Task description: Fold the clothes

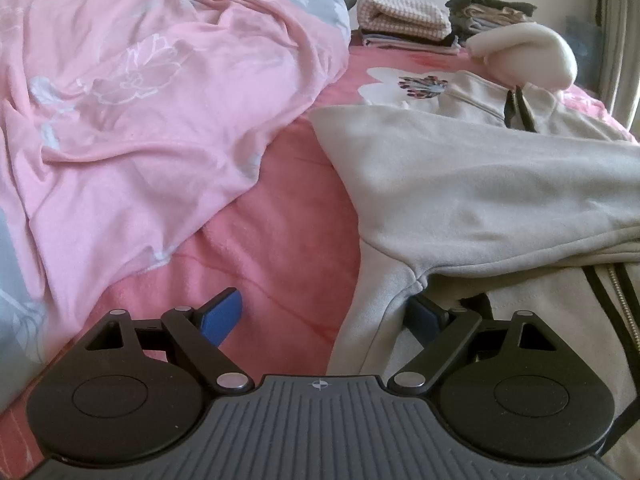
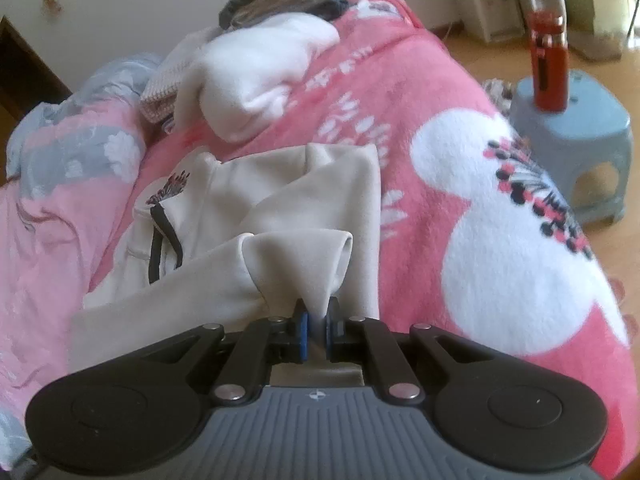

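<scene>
The beige hoodie [image 1: 460, 184] looks soft, limp and light: the right gripper [image 2: 316, 326] pinches its sleeve cuff [image 2: 298, 256], while the left gripper [image 1: 326, 314], fingers spread and empty, hovers by its shoulder seam, a sound hold.

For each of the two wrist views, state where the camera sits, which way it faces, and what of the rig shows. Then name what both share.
Left wrist: rides the left gripper, open, angled down across the pink blanket at the beige hoodie.
Right wrist: rides the right gripper, shut on a hoodie fold, facing the bed's far end; a blue stool stands beyond.
Shared: hoodie, blanket, white folded garment.
</scene>
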The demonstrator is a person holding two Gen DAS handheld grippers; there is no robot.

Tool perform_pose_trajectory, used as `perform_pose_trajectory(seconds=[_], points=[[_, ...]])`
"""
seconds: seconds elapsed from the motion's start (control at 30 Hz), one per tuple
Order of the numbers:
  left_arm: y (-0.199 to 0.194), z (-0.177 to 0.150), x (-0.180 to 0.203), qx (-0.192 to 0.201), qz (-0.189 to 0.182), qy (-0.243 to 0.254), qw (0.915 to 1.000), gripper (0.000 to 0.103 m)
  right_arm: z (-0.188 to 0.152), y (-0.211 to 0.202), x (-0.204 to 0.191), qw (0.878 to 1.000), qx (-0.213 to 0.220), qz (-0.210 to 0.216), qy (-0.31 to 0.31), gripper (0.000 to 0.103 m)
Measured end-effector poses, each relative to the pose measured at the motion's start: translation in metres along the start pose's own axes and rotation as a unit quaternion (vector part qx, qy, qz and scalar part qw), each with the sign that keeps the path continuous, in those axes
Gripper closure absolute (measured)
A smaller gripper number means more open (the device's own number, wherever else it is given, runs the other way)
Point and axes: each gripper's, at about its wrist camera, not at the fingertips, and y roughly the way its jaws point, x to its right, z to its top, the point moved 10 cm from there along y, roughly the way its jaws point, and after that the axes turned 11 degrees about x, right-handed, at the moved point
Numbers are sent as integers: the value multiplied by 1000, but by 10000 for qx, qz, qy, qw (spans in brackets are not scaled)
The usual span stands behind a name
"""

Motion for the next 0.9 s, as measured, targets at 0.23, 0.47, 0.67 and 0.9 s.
perform_pose_trajectory(seconds=[0.23,0.47,0.67,0.9], points=[[-5,-2,1,-50,-52,33,10000,16,5,-6,1,9999,-30,57,147,94],[-16,0,-7,-239,-227,-322,9989,16,8,-24,10,9995,214,-249,-32,60],[-37,33,-17,297,-482,-895,9944,13,7,-58,-46,9922,496,385,-1073,62],[10,32,15,135,-581,-620,9963,12,-18,-38,-84,9756,272,422,-2135,75]])
